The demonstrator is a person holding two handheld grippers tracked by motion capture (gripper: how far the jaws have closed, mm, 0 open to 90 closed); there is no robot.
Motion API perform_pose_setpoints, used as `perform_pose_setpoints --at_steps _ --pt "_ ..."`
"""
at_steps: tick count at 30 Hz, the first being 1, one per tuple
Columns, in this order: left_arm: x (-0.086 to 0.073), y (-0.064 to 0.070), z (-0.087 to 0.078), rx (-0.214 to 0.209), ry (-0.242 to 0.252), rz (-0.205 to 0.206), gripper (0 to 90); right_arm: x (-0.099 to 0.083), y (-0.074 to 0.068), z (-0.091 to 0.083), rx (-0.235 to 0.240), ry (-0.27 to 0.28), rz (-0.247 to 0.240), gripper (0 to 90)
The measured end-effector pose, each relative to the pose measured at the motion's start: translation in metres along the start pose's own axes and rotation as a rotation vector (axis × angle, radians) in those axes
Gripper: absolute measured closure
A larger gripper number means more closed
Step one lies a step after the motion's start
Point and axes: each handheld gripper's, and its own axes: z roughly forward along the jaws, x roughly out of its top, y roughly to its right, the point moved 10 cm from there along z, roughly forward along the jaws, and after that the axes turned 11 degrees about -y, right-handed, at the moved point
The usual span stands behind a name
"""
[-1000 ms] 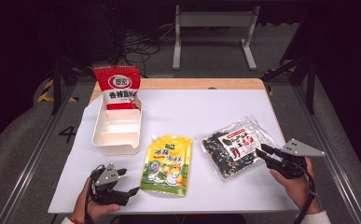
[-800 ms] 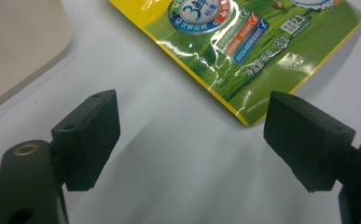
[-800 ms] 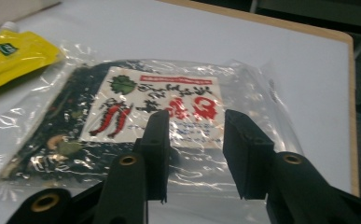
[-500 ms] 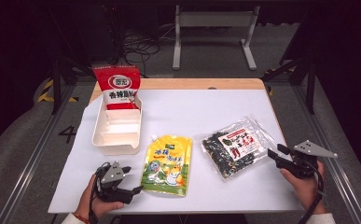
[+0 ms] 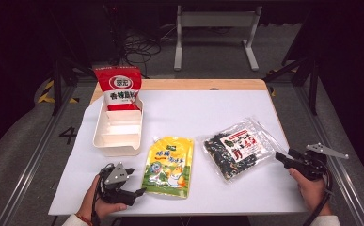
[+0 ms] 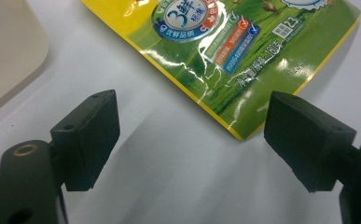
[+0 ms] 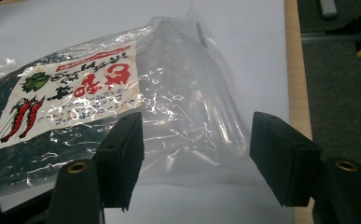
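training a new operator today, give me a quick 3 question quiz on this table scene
1. True or false: the left gripper is shut on the yellow pouch.
2. Which item lies in front of the right gripper? A) the red bag B) the clear seaweed bag C) the white tray
3. Fill in: the red bag stands at the tray's ____ end, seen from the person.

Key: 1 false, its jaws are open with the pouch corner ahead of them. 2 B. 3 far.

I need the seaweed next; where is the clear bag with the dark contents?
In the high view the clear bag lies right of centre on the white table, between the yellow pouch and the right gripper.
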Motion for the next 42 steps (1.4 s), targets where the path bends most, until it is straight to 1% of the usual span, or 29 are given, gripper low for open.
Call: perform_pose_setpoints --at_steps 1,3,6,8,10,11,12,14,17,18,20,21,22,23,24,26,27,28,30,32,33,34,35,36,37,39,41,42 --pt "0.000 0.000 0.000 0.000 0.000 -0.001 19.0 0.000 0.000 0.002 0.016 -0.002 0.017 33.5" --pt "-0.001 0.001 -0.001 -0.001 0.000 -0.007 19.0 -0.001 0.000 0.005 0.029 -0.012 0.026 31.4" --pt "-0.002 0.000 -0.001 0.005 -0.001 -0.003 19.0 0.001 -0.003 0.007 0.068 -0.012 0.049 31.2" --pt "-0.003 0.000 -0.002 0.007 -0.002 -0.007 18.9 0.001 -0.002 0.008 0.046 -0.024 0.050 31.9" --pt "-0.004 0.000 -0.003 0.008 0.000 -0.008 18.9 0.002 0.003 0.006 -0.009 -0.022 0.042 30.5" --pt "-0.005 0.000 -0.003 0.008 -0.001 -0.013 18.8 0.002 0.005 0.005 -0.017 -0.024 0.052 30.5" --pt "-0.005 -0.001 -0.003 0.010 0.000 -0.013 18.8 0.001 0.007 0.005 -0.020 -0.023 0.073 30.5" --pt "-0.006 -0.001 -0.004 0.012 0.000 -0.015 18.7 -0.001 0.011 0.006 -0.035 -0.034 0.090 30.5" --pt "-0.006 0.000 -0.003 0.011 -0.002 -0.014 18.5 -0.003 0.012 0.007 -0.034 -0.047 0.127 30.5" --pt "-0.006 0.000 -0.003 0.011 -0.003 -0.014 18.5 -0.003 0.011 0.008 -0.029 -0.047 0.129 30.6" --pt "-0.006 0.000 -0.003 0.011 -0.004 -0.011 18.5 -0.006 0.010 0.009 -0.040 -0.064 0.141 30.9" --pt "-0.006 0.000 -0.003 0.009 -0.004 -0.011 18.5 -0.006 0.007 0.011 -0.020 -0.065 0.137 31.2" --pt "-0.006 0.000 -0.003 0.008 -0.004 -0.011 18.5 -0.006 0.006 0.012 -0.014 -0.069 0.133 31.1" --pt "-0.005 0.000 -0.003 0.007 -0.004 -0.008 18.5 -0.007 0.003 0.013 -0.001 -0.072 0.141 30.5" --pt "-0.005 0.000 -0.003 0.007 -0.004 -0.005 18.5 -0.007 -0.001 0.015 0.031 -0.067 0.143 30.1" --pt "-0.004 0.001 -0.002 0.005 -0.003 -0.006 18.5 -0.006 -0.005 0.017 0.058 -0.063 0.144 30.5" --pt "-0.004 0.001 -0.002 0.002 -0.006 -0.007 18.5 -0.006 -0.007 0.017 0.083 -0.058 0.153 30.8" --pt "-0.004 0.001 -0.001 0.003 -0.006 -0.007 18.4 -0.005 -0.010 0.019 0.126 -0.052 0.172 31.9" --pt "-0.003 0.002 0.000 0.001 -0.008 -0.003 18.5 -0.004 -0.014 0.022 0.160 -0.046 0.176 31.9" --pt "-0.003 0.002 0.001 -0.003 -0.011 -0.003 18.5 -0.001 -0.022 0.026 0.219 -0.040 0.203 30.6" --pt "-0.003 0.002 0.001 -0.001 -0.014 -0.001 18.4 0.000 -0.023 0.027 0.224 -0.042 0.206 29.7" --pt "-0.003 0.002 0.002 -0.004 -0.015 0.002 18.4 0.001 -0.024 0.029 0.217 -0.042 0.199 28.6" --pt "-0.002 0.002 0.002 -0.005 -0.014 0.001 18.5 0.004 -0.024 0.031 0.198 -0.040 0.190 27.9" --pt "-0.002 0.003 0.003 -0.008 -0.017 0.003 18.4 0.007 -0.024 0.034 0.192 -0.037 0.194 28.5" --pt "-0.002 0.003 0.003 -0.007 -0.021 0.005 18.4 0.010 -0.025 0.038 0.201 -0.042 0.197 27.7" --pt "-0.002 0.003 0.004 -0.005 -0.023 0.013 18.5 0.016 -0.026 0.044 0.205 -0.049 0.183 27.8" --pt "-0.002 0.004 0.004 -0.011 -0.020 0.012 18.5 0.020 -0.027 0.049 0.215 -0.054 0.197 28.2" --pt "-0.001 0.004 0.004 -0.012 -0.020 0.011 18.5 0.023 -0.027 0.052 0.215 -0.054 0.194 29.5"
